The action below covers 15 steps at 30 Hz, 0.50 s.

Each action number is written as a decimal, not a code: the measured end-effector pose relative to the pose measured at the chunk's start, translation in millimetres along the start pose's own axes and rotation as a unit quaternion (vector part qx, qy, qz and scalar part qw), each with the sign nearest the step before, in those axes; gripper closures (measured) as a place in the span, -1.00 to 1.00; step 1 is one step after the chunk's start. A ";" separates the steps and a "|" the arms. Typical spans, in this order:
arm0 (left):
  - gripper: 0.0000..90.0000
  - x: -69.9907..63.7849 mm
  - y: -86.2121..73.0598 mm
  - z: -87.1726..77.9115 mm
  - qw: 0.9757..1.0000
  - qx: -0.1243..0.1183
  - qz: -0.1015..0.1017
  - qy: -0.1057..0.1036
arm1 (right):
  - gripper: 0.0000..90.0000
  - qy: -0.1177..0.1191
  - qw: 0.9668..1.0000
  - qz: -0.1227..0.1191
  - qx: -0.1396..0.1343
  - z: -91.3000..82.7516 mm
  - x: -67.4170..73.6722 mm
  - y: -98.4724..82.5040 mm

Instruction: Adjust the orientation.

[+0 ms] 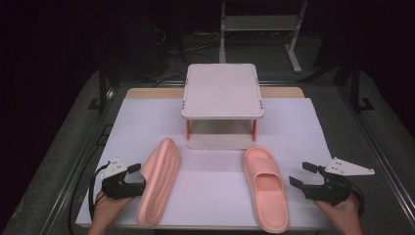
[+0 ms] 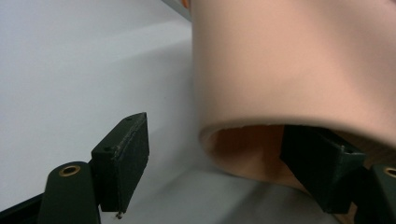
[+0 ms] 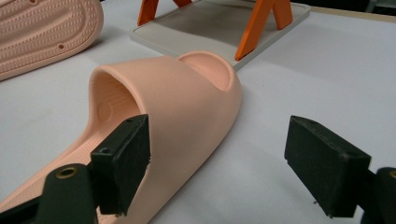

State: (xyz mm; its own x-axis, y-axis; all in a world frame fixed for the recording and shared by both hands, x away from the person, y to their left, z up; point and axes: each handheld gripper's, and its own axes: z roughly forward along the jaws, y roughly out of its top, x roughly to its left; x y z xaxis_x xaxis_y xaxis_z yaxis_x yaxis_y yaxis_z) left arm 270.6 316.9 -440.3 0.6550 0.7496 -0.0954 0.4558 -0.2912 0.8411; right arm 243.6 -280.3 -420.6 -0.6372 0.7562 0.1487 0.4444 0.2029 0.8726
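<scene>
At the near edge of the white surface (image 1: 313,127), the left claw (image 1: 138,175) stood partly open at the flipped slipper (image 1: 159,180), one jaw tucked under its strap and the other outside, neither pad visibly pressing. The slipper lay sole up. The right claw (image 1: 303,174) gaped wide and empty just beside the upright slipper (image 1: 265,188), whose strap rose ahead of its jaws in the right gripper view. The two slippers lay well apart. Beyond them stood a low two-tier rack (image 1: 222,91) on orange legs.
</scene>
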 end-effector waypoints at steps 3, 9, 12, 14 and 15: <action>-0.48 -2.4 2.1 1.0 1.000 -0.004 0.002 -0.001 | -0.51 0.001 1.000 -0.001 0.000 0.2 0.4 0.2; -0.48 -5.1 4.0 2.1 1.000 -0.007 0.002 -0.006 | -0.51 0.002 1.000 -0.001 -0.001 0.0 0.9 0.7; -0.48 -8.4 6.1 2.6 1.000 -0.009 0.007 -0.007 | -0.51 0.002 1.000 -0.002 -0.002 -0.2 1.2 0.9; -0.47 -12.7 9.3 4.1 1.000 -0.013 0.014 -0.011 | -0.51 0.002 1.000 -0.003 -0.003 -0.1 1.7 1.3; -0.46 -12.7 9.3 4.1 1.000 -0.013 0.014 -0.011 | -0.51 0.002 1.000 -0.003 -0.003 -0.1 1.7 1.3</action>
State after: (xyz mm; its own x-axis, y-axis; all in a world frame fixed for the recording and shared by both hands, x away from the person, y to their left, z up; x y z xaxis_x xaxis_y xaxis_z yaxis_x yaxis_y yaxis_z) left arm 268.9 302.2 -433.4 0.6807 0.7278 -0.0833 0.4221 -0.2967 0.8566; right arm 243.0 -278.8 -419.2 -0.6426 0.7525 0.1443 0.4361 0.2043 0.8764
